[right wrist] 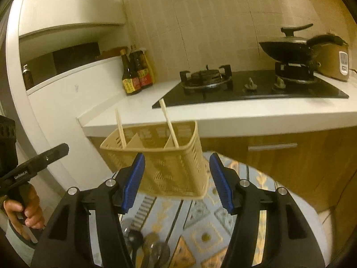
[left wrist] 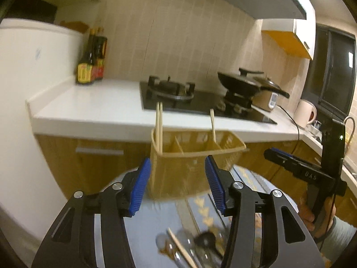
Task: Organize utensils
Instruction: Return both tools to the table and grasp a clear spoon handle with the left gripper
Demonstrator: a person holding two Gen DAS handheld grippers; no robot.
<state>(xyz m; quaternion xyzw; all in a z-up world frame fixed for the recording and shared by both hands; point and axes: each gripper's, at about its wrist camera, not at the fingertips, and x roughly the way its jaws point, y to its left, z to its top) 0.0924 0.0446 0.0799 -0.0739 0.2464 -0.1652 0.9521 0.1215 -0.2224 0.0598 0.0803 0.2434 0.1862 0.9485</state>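
The left gripper point(left wrist: 178, 185) has its fingers spread wide with nothing between the pads, and the right gripper point(right wrist: 177, 182) is likewise released and holds nothing. A beige plastic utensil caddy point(left wrist: 189, 156) stands on a small round table point(right wrist: 256, 201), beyond the fingertips of both grippers and apart from them; in each wrist view it appears in the gap between the two blue pads point(left wrist: 140, 187), though farther off than they are. The caddy is a rectangular basket with perforated lattice walls and thin dividers that split it into several compartments. Two pale chopsticks point(left wrist: 158, 125) stand upright together in the compartment at one end, and a single chopstick point(left wrist: 212, 122) leans in another compartment nearer the other end.

The pads are ribbed blue rubber on black rigid fingers with round silver bolts. The table wears a patterned cloth in blue, yellow and grey. Near the table's close edge, under the grippers, lies a loose heap of utensils point(right wrist: 147, 248): a dark spoon point(right wrist: 135, 239), shiny metal spoons and a wooden chopstick point(left wrist: 180, 248), all blurred.

Behind the table runs a white counter point(left wrist: 89, 102) with a glossy black stove point(right wrist: 245, 91), a dark wok point(right wrist: 283, 49), two sauce bottles point(right wrist: 133, 76) and a brown rice cooker point(right wrist: 332, 60).
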